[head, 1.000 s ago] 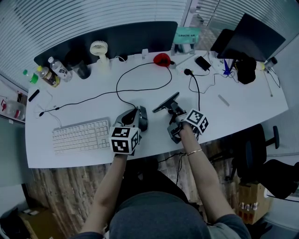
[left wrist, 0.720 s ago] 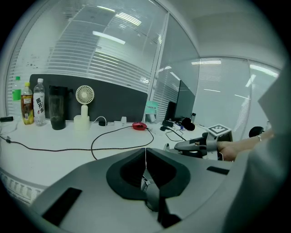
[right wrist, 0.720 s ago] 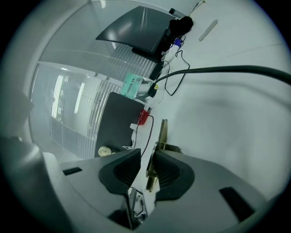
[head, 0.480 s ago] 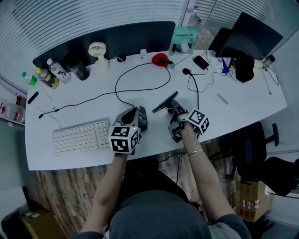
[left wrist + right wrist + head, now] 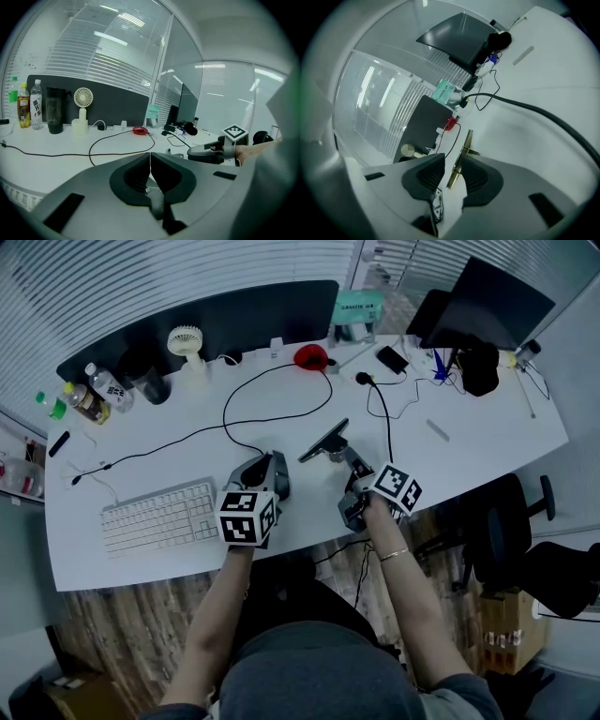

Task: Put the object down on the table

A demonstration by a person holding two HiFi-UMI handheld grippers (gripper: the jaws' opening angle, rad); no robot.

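Head view, looking steeply down on a white table. Shows a flat dark object propped at a tilt on its small foot, near the front edge and just ahead of the right gripper. Looks to rest on the table already, so letting go reads as the step in hand. Right gripper view: jaws apart, just opened wide and then eased in a little, with the object's thin near edge in the gap, close beside one pad but not clamped. To finish well: keep the jaws wide and draw straight back along that edge without twisting, so that neither pad catches and tips it off its foot. Left gripper parked alongside, jaws together on nothing; best kept still, clear of the black cable.
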